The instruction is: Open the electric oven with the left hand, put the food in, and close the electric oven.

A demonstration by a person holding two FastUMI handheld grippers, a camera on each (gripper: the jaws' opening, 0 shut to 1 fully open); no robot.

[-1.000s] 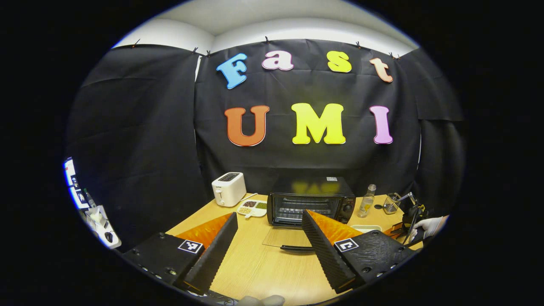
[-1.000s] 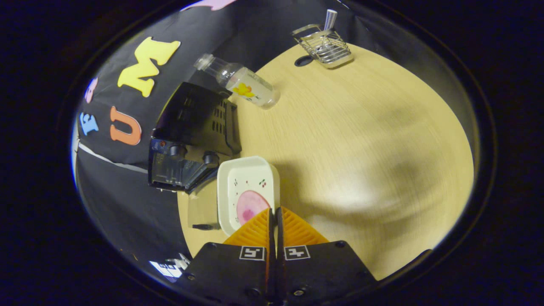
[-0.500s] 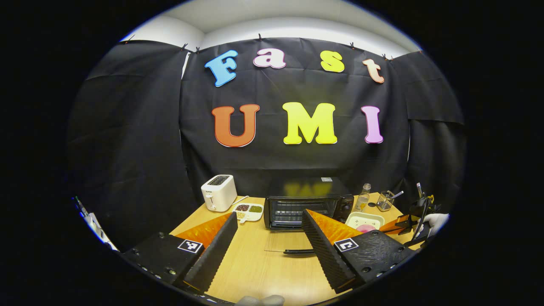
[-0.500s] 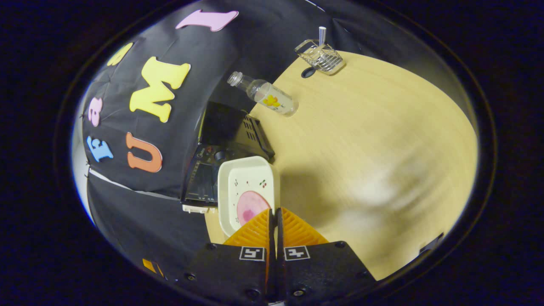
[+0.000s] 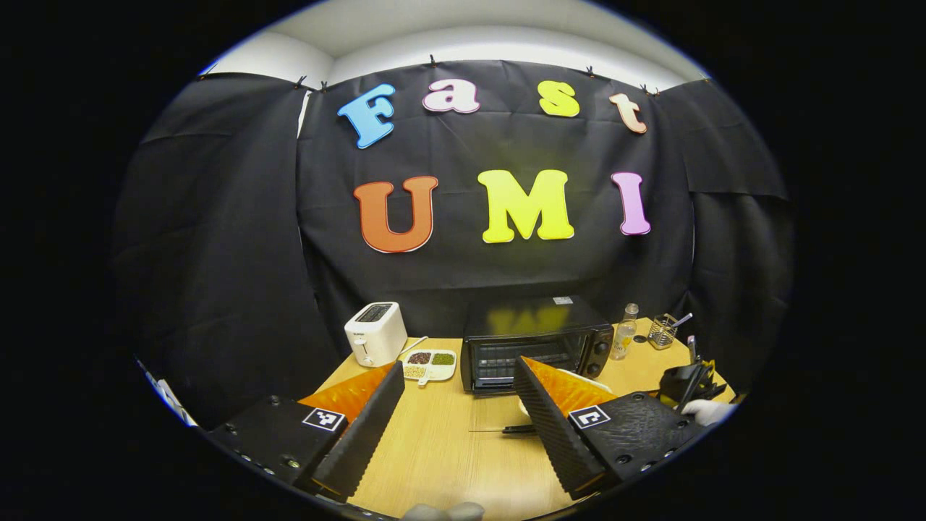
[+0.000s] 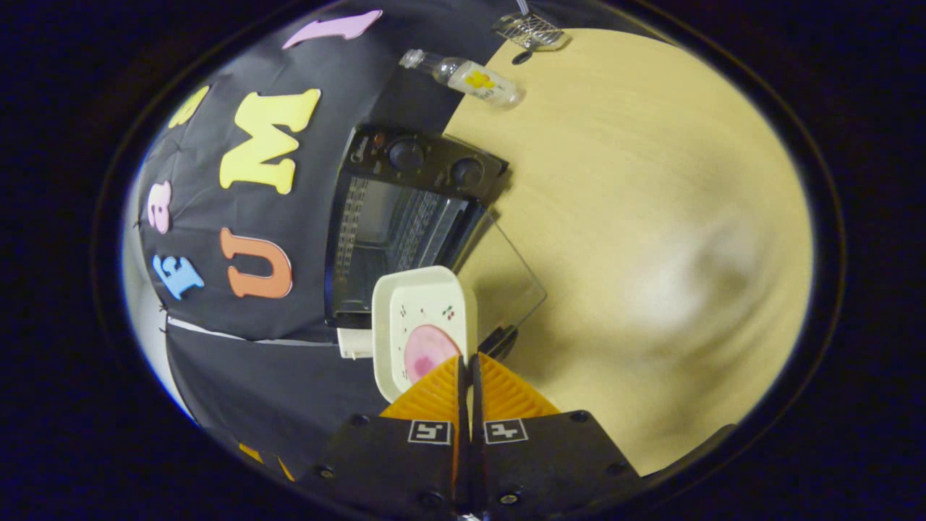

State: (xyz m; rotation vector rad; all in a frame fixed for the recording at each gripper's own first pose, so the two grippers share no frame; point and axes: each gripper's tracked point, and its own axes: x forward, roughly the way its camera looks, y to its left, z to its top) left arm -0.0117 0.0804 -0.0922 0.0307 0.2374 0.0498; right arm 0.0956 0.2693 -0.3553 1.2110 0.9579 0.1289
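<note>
Pink, round food lies in a white rectangular dish clamped at its near rim between the closed fingers of the right gripper, held in the air before the black electric oven, whose glass door hangs folded down over the pale wooden table. The left gripper hovers with its jaws spread wide and empty, back from the oven. A white toaster, a small snack tray, a clear bottle and a wire basket stand around the oven.

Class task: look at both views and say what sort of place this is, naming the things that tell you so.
Probably a mock kitchen worktop in a recording booth: a black electric oven with its door open, a white toaster and a light wooden table.
</note>
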